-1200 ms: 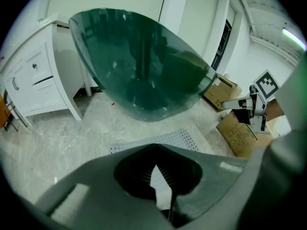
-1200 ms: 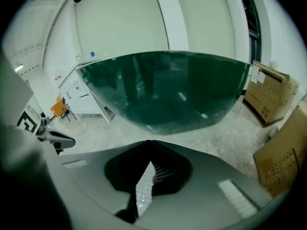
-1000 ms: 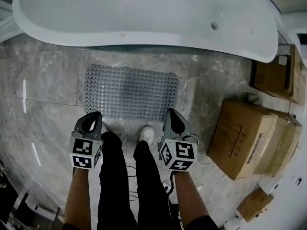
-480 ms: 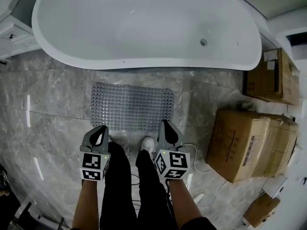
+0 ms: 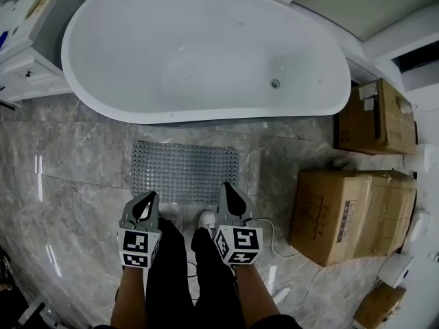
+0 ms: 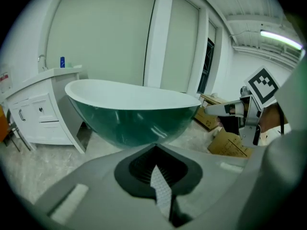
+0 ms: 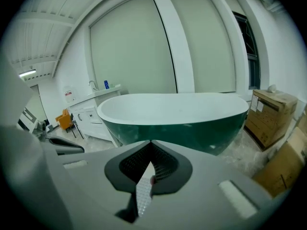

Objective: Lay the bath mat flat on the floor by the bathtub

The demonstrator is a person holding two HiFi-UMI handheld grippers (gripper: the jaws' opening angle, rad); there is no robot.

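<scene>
Item: bath mat [image 5: 185, 172], grey, lying flat on floor [image 5: 75, 177] just beside bathtub [image 5: 206, 53], long edge parallel w/ tub. My L gripper [image 5: 146, 197] & R gripper [image 5: 228, 187]: fingers pressed together on both, nothing btwn them, held up over mat's near edge, one twd each end, clear of it. Cardboard boxes [image 5: 346, 214] to R, apart from mat.

The left claw [image 5: 145, 201] and the right claw [image 5: 229, 192] sit side by side and level, tips pointing forward, each with its jaws pressed together on nothing. Bare forearms [image 5: 127, 295] run back behind them, with legs [image 5: 180, 279] in black trousers between.
</scene>
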